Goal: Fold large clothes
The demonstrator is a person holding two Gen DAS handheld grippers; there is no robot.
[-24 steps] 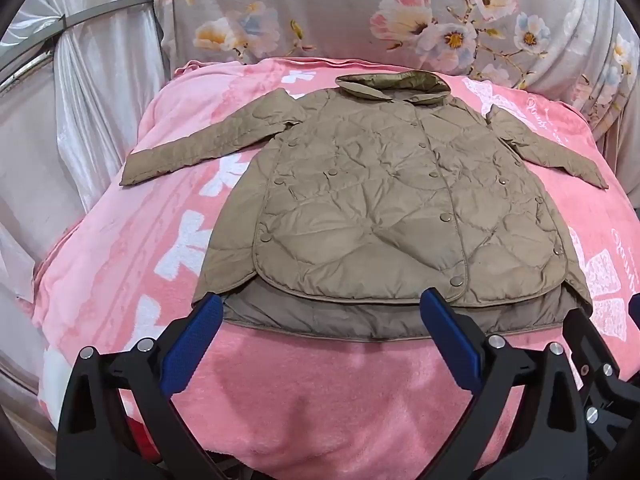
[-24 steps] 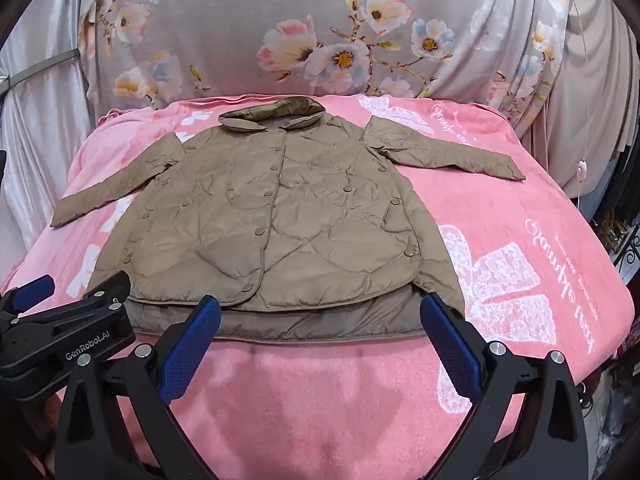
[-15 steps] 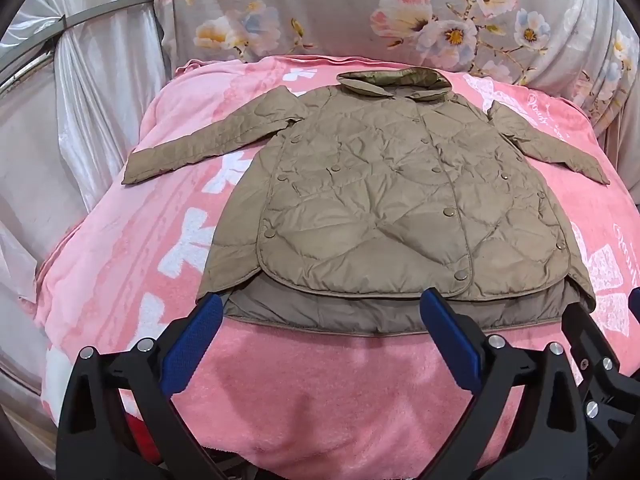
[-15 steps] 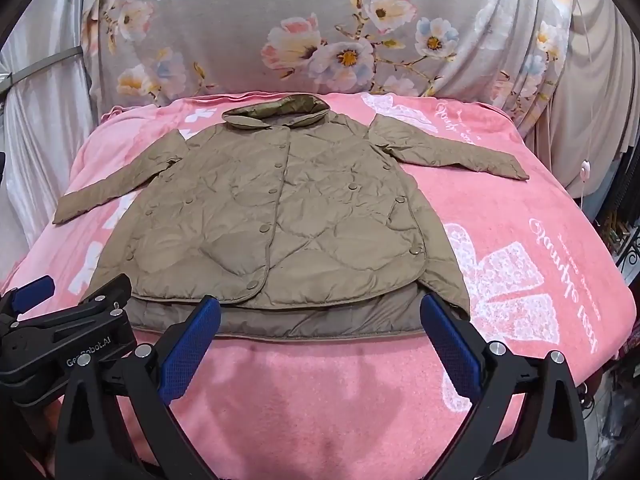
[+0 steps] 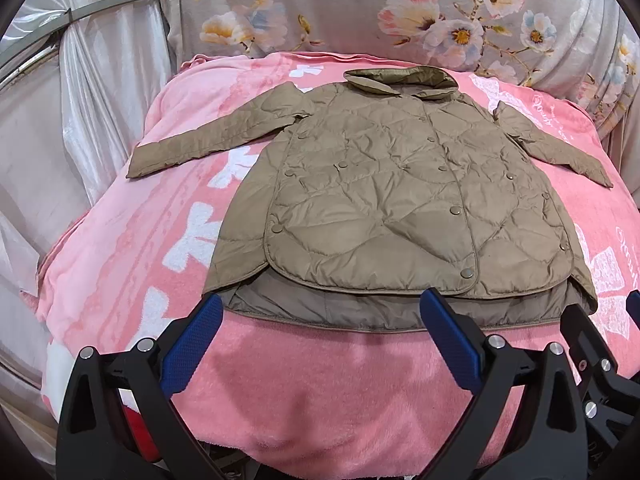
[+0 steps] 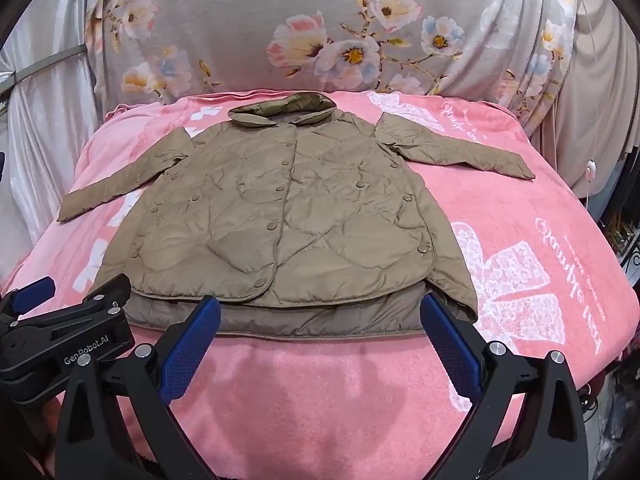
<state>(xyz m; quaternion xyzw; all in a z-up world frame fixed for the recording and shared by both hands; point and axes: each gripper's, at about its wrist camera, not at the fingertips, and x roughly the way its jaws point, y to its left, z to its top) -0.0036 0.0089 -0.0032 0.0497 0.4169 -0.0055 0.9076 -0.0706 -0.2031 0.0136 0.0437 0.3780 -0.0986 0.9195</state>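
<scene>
A tan quilted jacket (image 5: 400,208) lies flat and buttoned on a pink blanket (image 5: 320,380), collar at the far end, both sleeves spread out sideways. It also shows in the right wrist view (image 6: 280,232). My left gripper (image 5: 324,320) is open and empty, its blue pads (image 5: 192,340) hovering just short of the jacket's near hem. My right gripper (image 6: 320,320) is open and empty at the same hem, further right. The left gripper's body (image 6: 60,344) shows at lower left in the right wrist view.
The blanket covers a raised bed-like surface with its front edge (image 6: 320,440) close to me. A floral grey cloth (image 6: 340,32) hangs behind. Pale curtains (image 5: 80,100) hang at left, and a beige curtain (image 6: 592,80) with clutter at right.
Both grippers have drifted slightly forward toward the jacket's hem, so the jacket looms a little larger. The jacket itself has not moved.
</scene>
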